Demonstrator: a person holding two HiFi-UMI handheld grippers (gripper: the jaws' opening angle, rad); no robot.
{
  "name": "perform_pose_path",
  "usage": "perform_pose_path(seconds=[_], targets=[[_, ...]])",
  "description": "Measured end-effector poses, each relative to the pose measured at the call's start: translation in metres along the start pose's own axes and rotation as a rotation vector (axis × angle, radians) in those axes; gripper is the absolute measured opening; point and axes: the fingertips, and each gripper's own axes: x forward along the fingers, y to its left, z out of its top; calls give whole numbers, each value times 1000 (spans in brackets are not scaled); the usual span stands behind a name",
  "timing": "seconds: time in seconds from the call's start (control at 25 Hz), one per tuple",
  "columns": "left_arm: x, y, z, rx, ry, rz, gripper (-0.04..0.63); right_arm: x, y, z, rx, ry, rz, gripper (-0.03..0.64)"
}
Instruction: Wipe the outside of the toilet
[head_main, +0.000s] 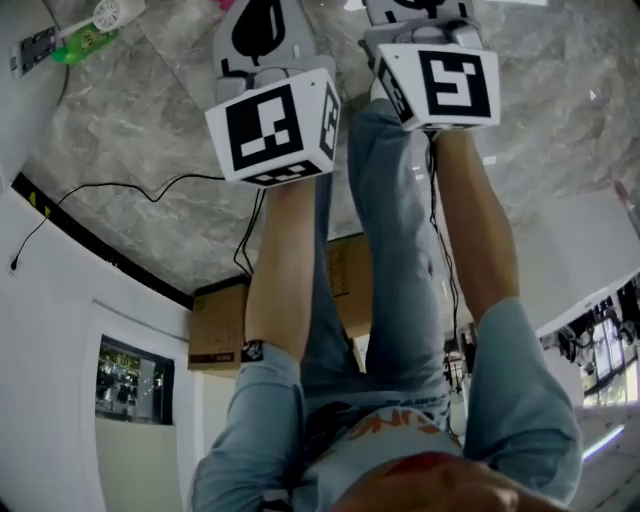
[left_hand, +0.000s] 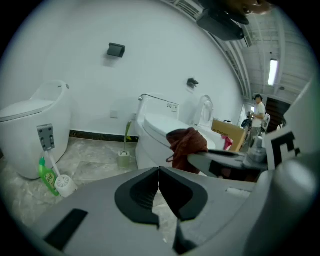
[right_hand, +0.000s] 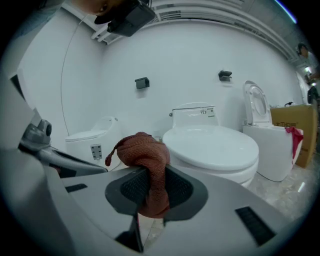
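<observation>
Toilet: it stands on the marble floor with its back against the white wall. Its lid is down. It is in front of both of your tools.
Right hand-held gripper: it is clenched on a red-brown cloth. The two dark pads press the cloth from both sides. A bunch of cloth sticks up above the jaws and a part hangs down between them.
Cloth and toilet: in the right gripper view the cloth covers the left edge of the toilet seat. The views do not show whether it touches the porcelain.
Left hand-held gripper: it is clenched and the pads meet with nothing between them. It is to the left of the right one and is aimed at the same toilet.
Your arms: in the head view both forearms reach forward, and each marker cube sits on top of its tool.
Second toilet: it is rounded and stands well to the left, against the same wall.
Beside it: a green bottle and a white brush lie on the floor.
Third toilet: it is to the right, with its lid raised.
Cardboard box: it is at the far right, next to the third toilet.
</observation>
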Motion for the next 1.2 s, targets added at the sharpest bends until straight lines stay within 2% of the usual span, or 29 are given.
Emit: perform_pose_path(seconds=[0.08,0.16,0.36,0.52,0.72,1.2], targets=[[7,3,-13,18,-3,-6,-5,12,3,-2,-32,-25,48,75],[11,10,-24,5,-17,5,-5,22,2,-4,-49,-49,52,75],[8,27,-42,-2,-36,33,-5,43,-3,-16,-60,-59,-41,72],[7,30,-44,-11,-28,39,-5,47,-7,-21,-44,-51,-78,72],[7,16,-33,30,-42,1,-5,40,-15,-25,-91,-31,-95,72],[9,-50,-44,98,19,-69,-5,-12,-70,-28,-68,-17,-140,72]])
